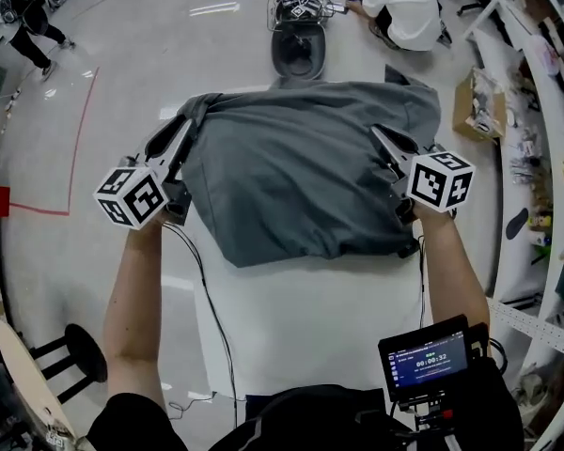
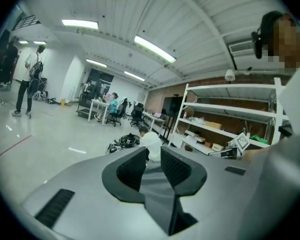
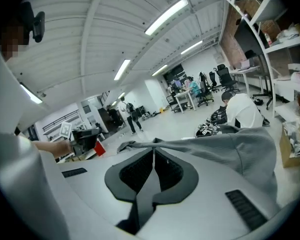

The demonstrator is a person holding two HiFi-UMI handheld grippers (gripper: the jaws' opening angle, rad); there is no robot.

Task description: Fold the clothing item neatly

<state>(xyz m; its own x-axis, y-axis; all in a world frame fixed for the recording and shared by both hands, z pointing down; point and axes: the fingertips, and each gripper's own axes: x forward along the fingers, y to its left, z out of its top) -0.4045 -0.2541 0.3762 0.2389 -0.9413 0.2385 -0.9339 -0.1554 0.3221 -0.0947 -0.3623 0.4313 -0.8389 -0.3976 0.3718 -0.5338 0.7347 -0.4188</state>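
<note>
Monitor (image 1: 425,360) at the chest, then white desk (image 1: 301,327), then the grey garment (image 1: 301,177) slung between two grippers.

Left gripper (image 1: 186,128) has its jaws part-way closed on a thick bunch of the cloth at the garment's left corner (a fold fills the gap in the left gripper view), while the right gripper (image 1: 381,137) has its jaws pressed almost together on a thin edge at the right side. The garment's long axis runs side to side from one pair of jaws to the other. It hangs above the far half of the desk, its loose hem sagging towards the person. Neither hand is nearer, so the fold likely depends on both moving together.
</note>
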